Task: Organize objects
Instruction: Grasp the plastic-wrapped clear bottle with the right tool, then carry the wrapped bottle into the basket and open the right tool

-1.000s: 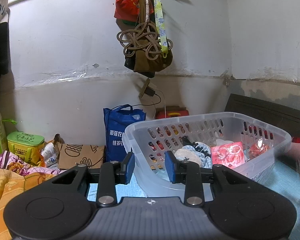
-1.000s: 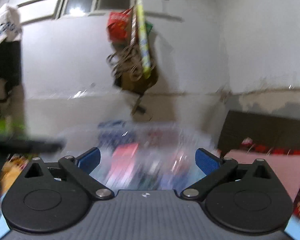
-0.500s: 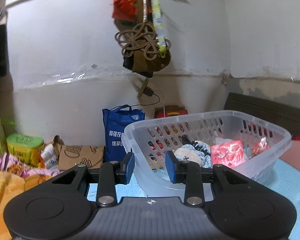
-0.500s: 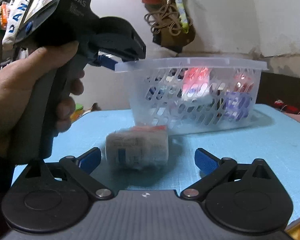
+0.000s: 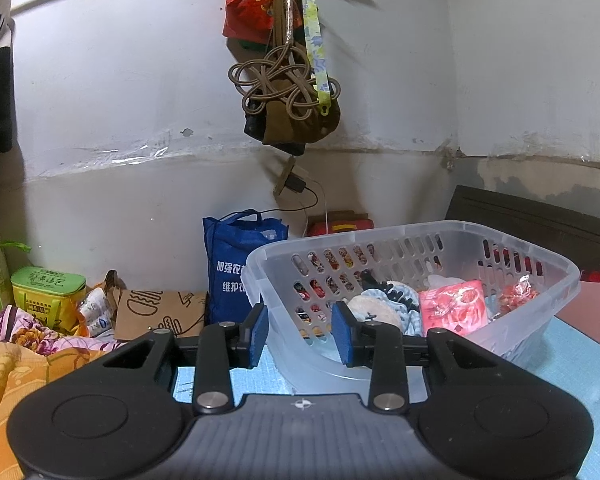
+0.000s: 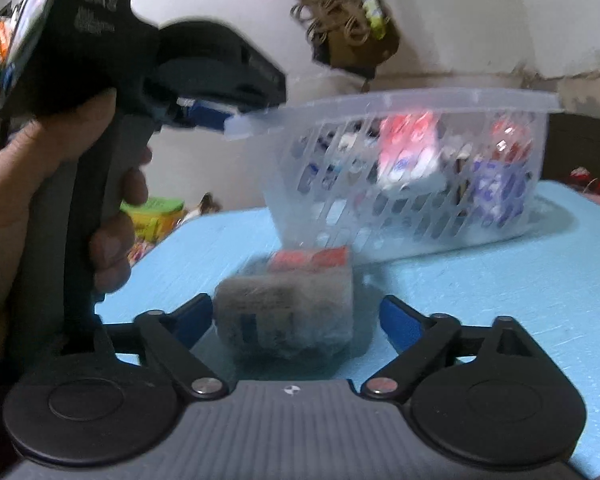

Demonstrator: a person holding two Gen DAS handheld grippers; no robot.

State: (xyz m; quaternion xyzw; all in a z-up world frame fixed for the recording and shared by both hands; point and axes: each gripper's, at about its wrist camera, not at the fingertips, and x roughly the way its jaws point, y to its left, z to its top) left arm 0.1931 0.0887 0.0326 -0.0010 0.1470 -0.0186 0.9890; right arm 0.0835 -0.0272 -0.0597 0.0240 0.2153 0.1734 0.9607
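While the left gripper [image 5: 300,330] pinches the basket [image 5: 460,236] rim, the right gripper [image 6: 296,320] closes, still clear, around the wrapped packet [image 6: 288,304] lying between its jaws; centre it so both pads land squarely

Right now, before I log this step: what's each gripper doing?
Left gripper: shut on the basket rim.
Right gripper: open, jaws closing around the packet on the table, pads not yet pressing it.
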